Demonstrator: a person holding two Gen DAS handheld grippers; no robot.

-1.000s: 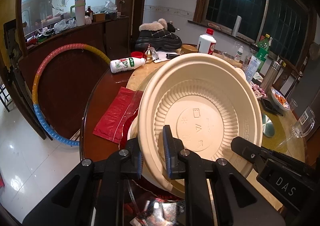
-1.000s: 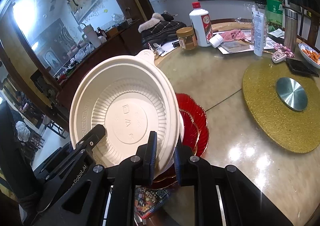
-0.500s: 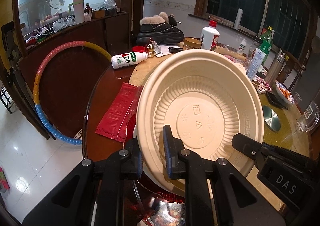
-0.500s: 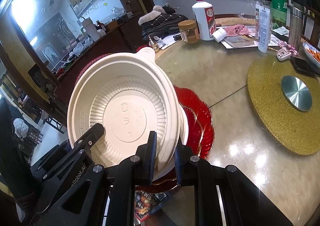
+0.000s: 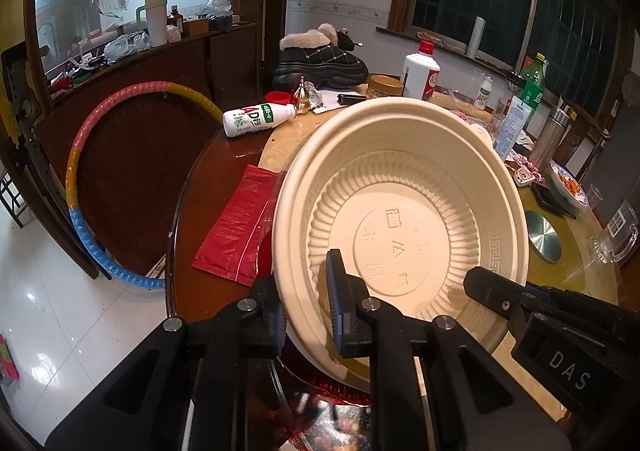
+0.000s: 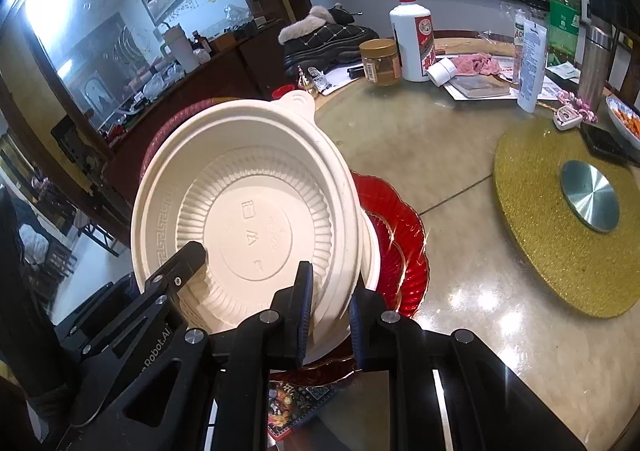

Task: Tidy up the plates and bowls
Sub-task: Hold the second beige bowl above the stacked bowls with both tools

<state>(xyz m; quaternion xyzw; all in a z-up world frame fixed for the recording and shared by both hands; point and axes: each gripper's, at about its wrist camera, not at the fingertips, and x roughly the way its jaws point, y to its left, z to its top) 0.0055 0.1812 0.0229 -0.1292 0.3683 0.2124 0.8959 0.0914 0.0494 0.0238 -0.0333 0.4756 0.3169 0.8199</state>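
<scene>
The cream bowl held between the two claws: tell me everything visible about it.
The cream bowl is round and shallow, of matte moulded pulp or plastic by its look, with a ribbed inner wall, a key-pattern band on the rim, embossed symbols on its flat base and a small tab at the far edge. It is empty and tilted, its inside facing the cameras. The left claw and right claw each clamp its near rim. It is above red plates, with another pale rim just behind it.
</scene>
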